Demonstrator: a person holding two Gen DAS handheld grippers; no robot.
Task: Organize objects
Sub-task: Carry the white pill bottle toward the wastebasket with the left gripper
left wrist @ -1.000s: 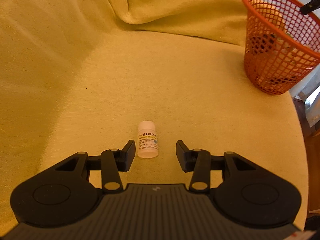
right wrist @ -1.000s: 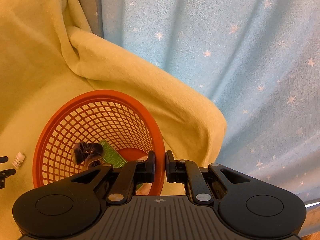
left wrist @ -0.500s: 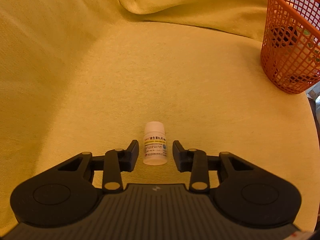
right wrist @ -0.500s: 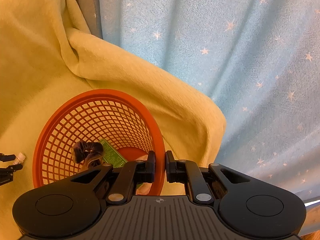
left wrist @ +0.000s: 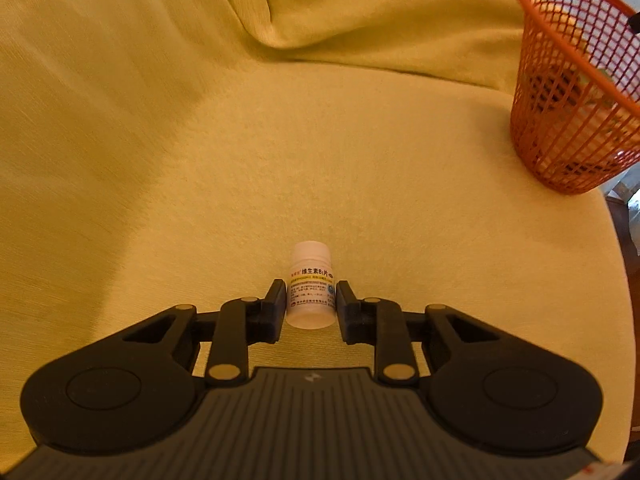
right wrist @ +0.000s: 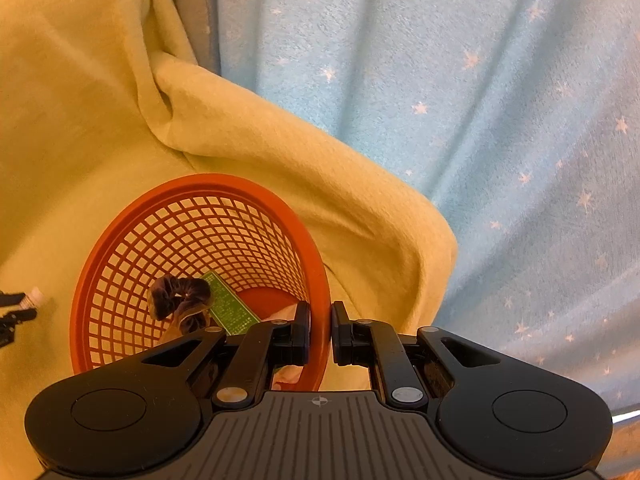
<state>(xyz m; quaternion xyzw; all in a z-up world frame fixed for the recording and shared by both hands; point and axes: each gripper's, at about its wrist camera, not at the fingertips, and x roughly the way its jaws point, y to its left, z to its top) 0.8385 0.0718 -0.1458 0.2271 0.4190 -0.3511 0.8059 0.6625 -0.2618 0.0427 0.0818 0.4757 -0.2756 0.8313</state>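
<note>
A small white pill bottle [left wrist: 310, 280] with a printed label stands upright on the yellow blanket [left wrist: 280, 140]. My left gripper [left wrist: 311, 298] is shut on it, one finger pressed to each side. An orange mesh basket [left wrist: 568, 92] stands at the far right of the left wrist view. My right gripper [right wrist: 320, 320] is shut on the basket's near rim [right wrist: 192, 184], one finger inside and one outside. Inside the basket lie a dark scrunchie [right wrist: 180, 296] and a green card [right wrist: 230, 308]. The bottle [right wrist: 37, 296] shows small at the left edge of the right wrist view.
The yellow blanket rises in thick folds [left wrist: 360, 12] behind the flat area and beside the basket. A light blue curtain with white stars [right wrist: 480, 120] hangs to the right. The blanket's right edge [left wrist: 616, 280] drops off past the basket.
My left gripper moved forward around the pill bottle and its fingers closed from wide apart onto the bottle's sides. The right gripper stayed shut on the basket rim.
</note>
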